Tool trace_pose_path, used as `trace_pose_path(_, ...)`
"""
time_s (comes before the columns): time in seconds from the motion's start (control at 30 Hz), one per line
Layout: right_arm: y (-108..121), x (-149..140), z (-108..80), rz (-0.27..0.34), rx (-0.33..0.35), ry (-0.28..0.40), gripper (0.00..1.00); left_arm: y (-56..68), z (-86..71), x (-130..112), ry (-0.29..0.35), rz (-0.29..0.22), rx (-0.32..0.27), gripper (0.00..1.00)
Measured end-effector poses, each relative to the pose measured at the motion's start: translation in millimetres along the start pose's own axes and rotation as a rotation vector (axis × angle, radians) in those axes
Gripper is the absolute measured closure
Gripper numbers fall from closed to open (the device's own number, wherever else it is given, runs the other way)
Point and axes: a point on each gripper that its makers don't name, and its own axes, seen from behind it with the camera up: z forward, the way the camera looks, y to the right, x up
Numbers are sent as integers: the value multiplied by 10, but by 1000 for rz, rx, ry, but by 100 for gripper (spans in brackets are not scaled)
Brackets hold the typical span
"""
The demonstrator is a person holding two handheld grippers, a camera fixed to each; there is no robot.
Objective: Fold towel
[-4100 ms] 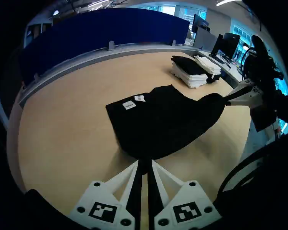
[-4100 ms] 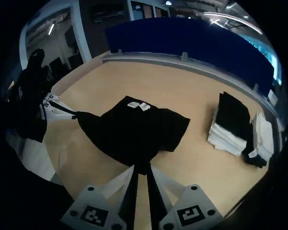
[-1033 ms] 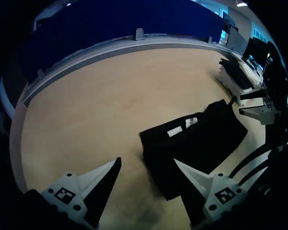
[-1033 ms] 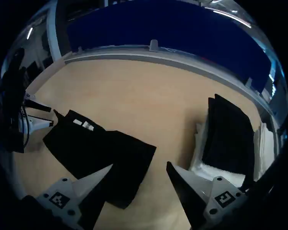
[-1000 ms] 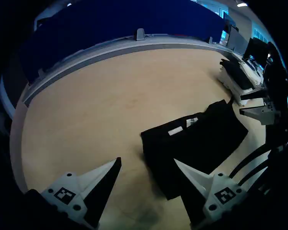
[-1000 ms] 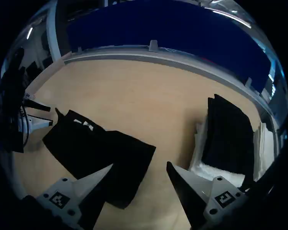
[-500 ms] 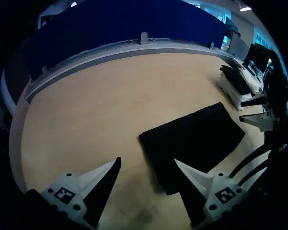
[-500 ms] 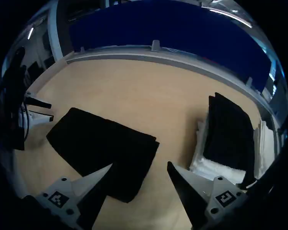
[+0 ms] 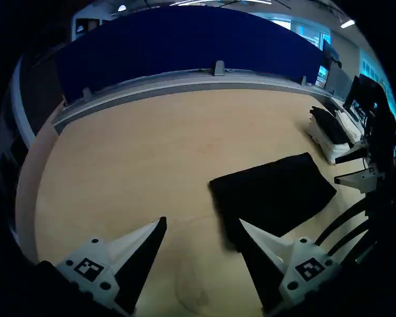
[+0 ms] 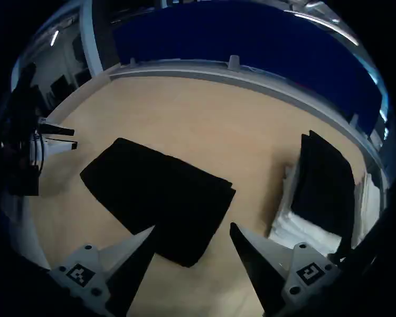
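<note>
A black towel (image 9: 272, 191) lies flat and folded on the wooden table (image 9: 145, 148), just ahead and to the right of my left gripper (image 9: 200, 222), which stands open with nothing in it. Across the towel, my right gripper (image 9: 336, 170) is open beside its far edge. In the right gripper view the towel (image 10: 156, 193) lies ahead of my open right gripper (image 10: 191, 227), whose fingertips hover over its near edge. My left gripper (image 10: 75, 138) is at the left, open, just off the towel's corner.
A stack of folded black and white towels (image 10: 314, 195) sits at the table's right end, also seen as the stack (image 9: 330, 129) in the left gripper view. A blue partition (image 9: 187, 42) runs along the table's far edge. Monitors stand beyond the stack.
Four seconds ago both grippers were shut on the lifted towel. They have let go; the upper layer settled flat over the white labels. Both grippers have drawn back a little.
</note>
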Motion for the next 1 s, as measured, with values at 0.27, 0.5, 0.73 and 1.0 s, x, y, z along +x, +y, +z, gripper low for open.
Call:
trace_pose_path(0.27, -137, -128, -77, -57, 46, -42, 0, -287, -385, -285, 26, -87, 71, 8)
trace_pose_path(0.5, -222, -231, -100, -101, 67, -73, 0, -499, -652, -530, 36, -122, 117, 9)
trace_pose_path(0.73, -236, -291, -63, -94, 69, -89, 0, -585, -745, -604, 43, -150, 135, 9)
trace_pose_path(1.0, -255, -488, 0, -108, 69, -119, 1, -685, -898, -713, 48, -151, 166, 9)
